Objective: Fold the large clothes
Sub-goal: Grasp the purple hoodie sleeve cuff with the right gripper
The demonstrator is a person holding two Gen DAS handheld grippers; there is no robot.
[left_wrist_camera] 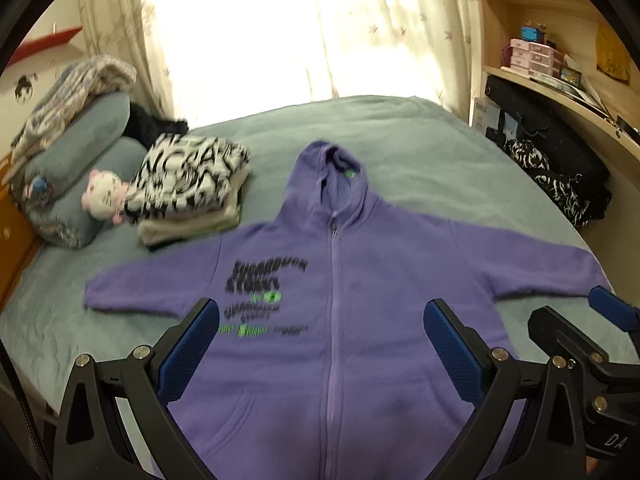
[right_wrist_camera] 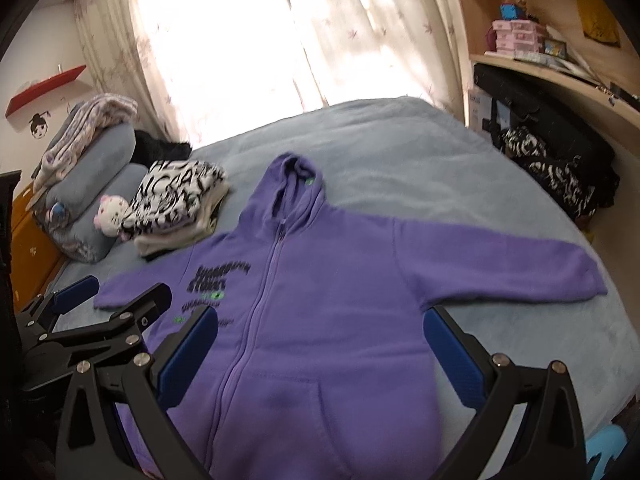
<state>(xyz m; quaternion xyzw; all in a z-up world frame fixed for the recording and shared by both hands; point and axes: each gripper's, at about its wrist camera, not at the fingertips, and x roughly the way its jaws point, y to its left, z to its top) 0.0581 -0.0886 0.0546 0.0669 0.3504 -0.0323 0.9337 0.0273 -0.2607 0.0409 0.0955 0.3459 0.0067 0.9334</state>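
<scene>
A purple zip-up hoodie [left_wrist_camera: 360, 300] lies flat and face up on the grey-blue bed [left_wrist_camera: 400, 140], sleeves spread out, hood toward the window. It also shows in the right wrist view [right_wrist_camera: 320, 300]. My left gripper [left_wrist_camera: 320, 320] is open and empty, hovering above the hoodie's lower body. My right gripper [right_wrist_camera: 320, 324] is open and empty above the hoodie's right half. In the left wrist view the right gripper [left_wrist_camera: 576, 320] sits at the right edge; in the right wrist view the left gripper [right_wrist_camera: 120, 300] sits at the left.
A stack of folded clothes [left_wrist_camera: 188, 196] with a black-and-white top lies left of the hoodie. Pillows [left_wrist_camera: 80, 160], a plush toy [left_wrist_camera: 104, 196] and a blanket are at the bed's left end. A shelf unit [left_wrist_camera: 560, 80] and bags [left_wrist_camera: 560, 176] stand at right.
</scene>
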